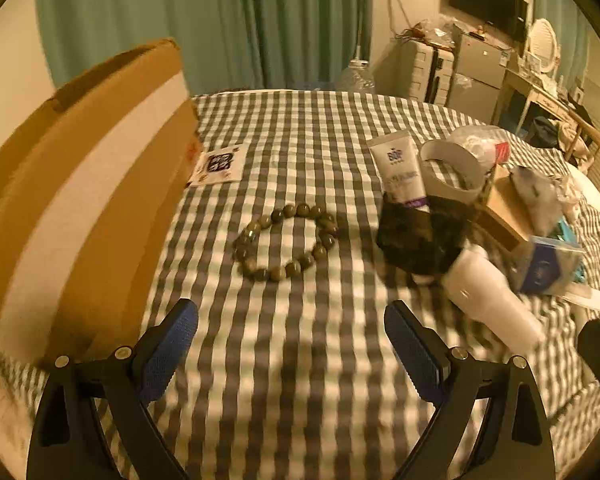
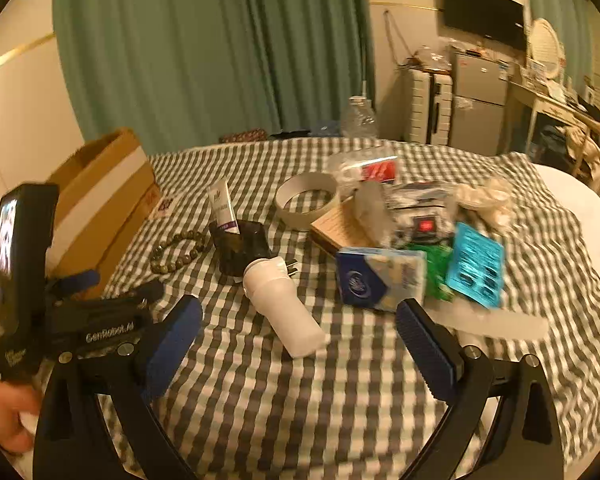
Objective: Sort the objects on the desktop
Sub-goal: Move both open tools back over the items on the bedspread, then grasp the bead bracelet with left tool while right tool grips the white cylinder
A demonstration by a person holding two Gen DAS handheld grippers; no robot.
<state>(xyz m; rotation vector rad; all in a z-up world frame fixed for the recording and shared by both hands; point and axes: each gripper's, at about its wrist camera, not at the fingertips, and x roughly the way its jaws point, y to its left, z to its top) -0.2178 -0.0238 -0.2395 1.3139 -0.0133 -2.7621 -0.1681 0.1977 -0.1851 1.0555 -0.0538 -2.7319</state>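
A bracelet of dark round beads [image 1: 286, 242] lies on the checked cloth straight ahead of my left gripper [image 1: 292, 344], which stands open and empty short of it. The beads [image 2: 178, 250] also show at the left of the right wrist view. My right gripper [image 2: 300, 340] is open and empty, with a white cylindrical plug-in device [image 2: 282, 304] lying between and just beyond its fingertips. Further right sit a blue carton [image 2: 380, 278], a teal blister card [image 2: 476, 266] and a green packet [image 2: 436, 268].
A tall cardboard box [image 1: 80, 200] stands at the left edge of the table [image 1: 300, 380]. A white tube [image 1: 400, 170], a tape ring [image 1: 452, 172], a black pouch [image 1: 420, 240], a brown booklet [image 2: 340, 226] and plastic bags [image 2: 416, 208] crowd the right. A hand [image 2: 0, 412] holds the left gripper's handle.
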